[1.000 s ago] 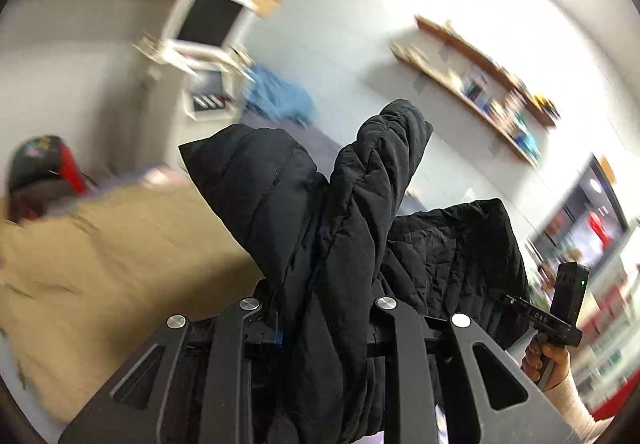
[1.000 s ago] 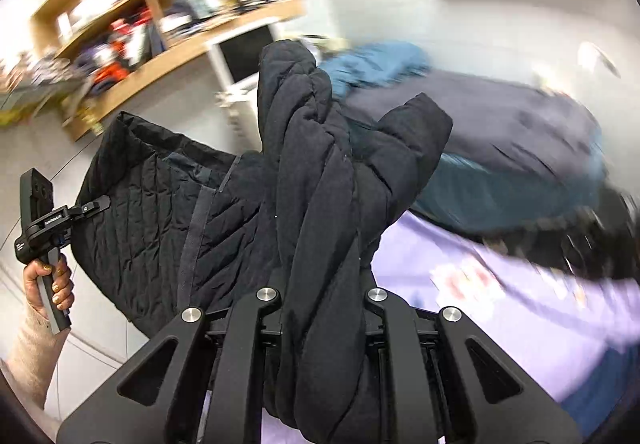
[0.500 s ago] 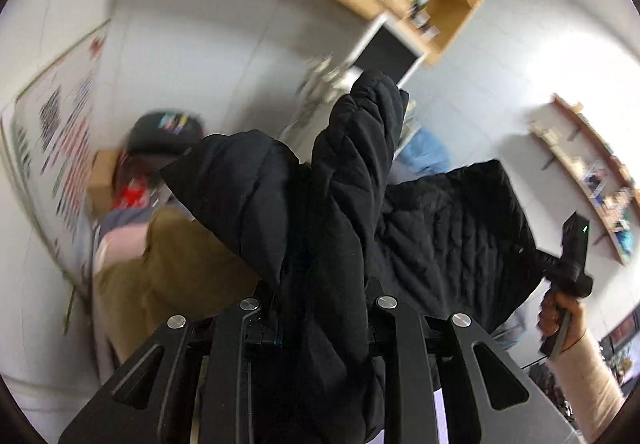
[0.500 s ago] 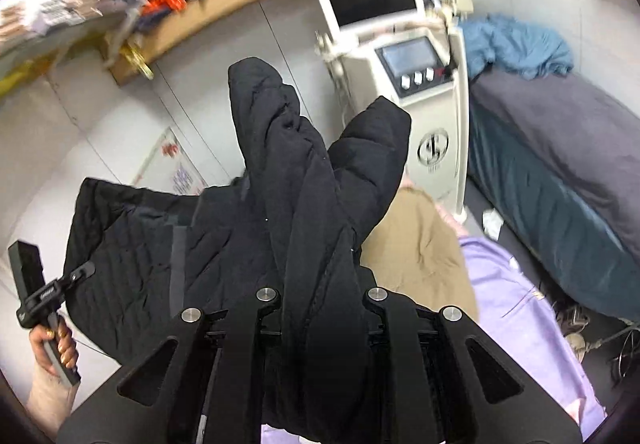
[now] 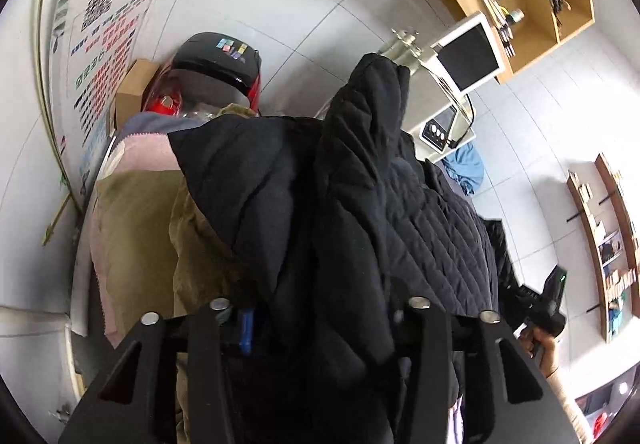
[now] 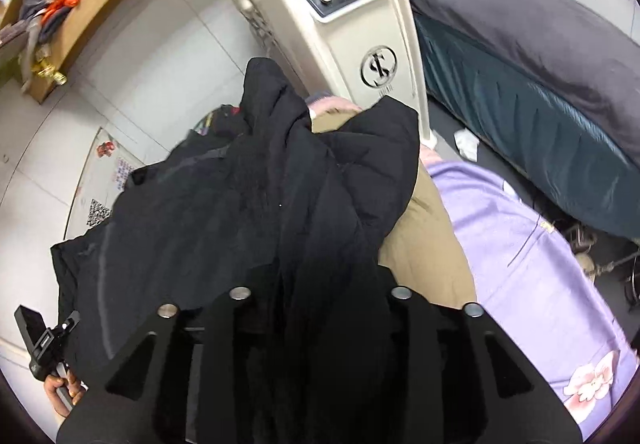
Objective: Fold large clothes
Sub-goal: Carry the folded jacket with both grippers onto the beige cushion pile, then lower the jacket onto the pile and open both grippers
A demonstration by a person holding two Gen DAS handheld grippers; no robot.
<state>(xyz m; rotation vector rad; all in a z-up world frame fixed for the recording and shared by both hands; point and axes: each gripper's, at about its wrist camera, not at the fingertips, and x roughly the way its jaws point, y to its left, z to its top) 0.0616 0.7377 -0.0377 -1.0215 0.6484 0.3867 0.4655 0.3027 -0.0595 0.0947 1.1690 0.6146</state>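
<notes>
Holding the jacket (image 5: 360, 228) aloft, both grippers are clamped on bunched black fabric: left gripper (image 5: 320, 324), right gripper (image 6: 320, 308). Folding looks barely begun; no neat fold shows, and laying it flat remains. It hangs between them above a tan cloth (image 6: 424, 244), quilted, puffy and crumpled.

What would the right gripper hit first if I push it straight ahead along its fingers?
Probably the tan garment on the surface ahead, beyond the black jacket bunched in the right gripper. The white machine stands farther back; depth is unclear.
</notes>
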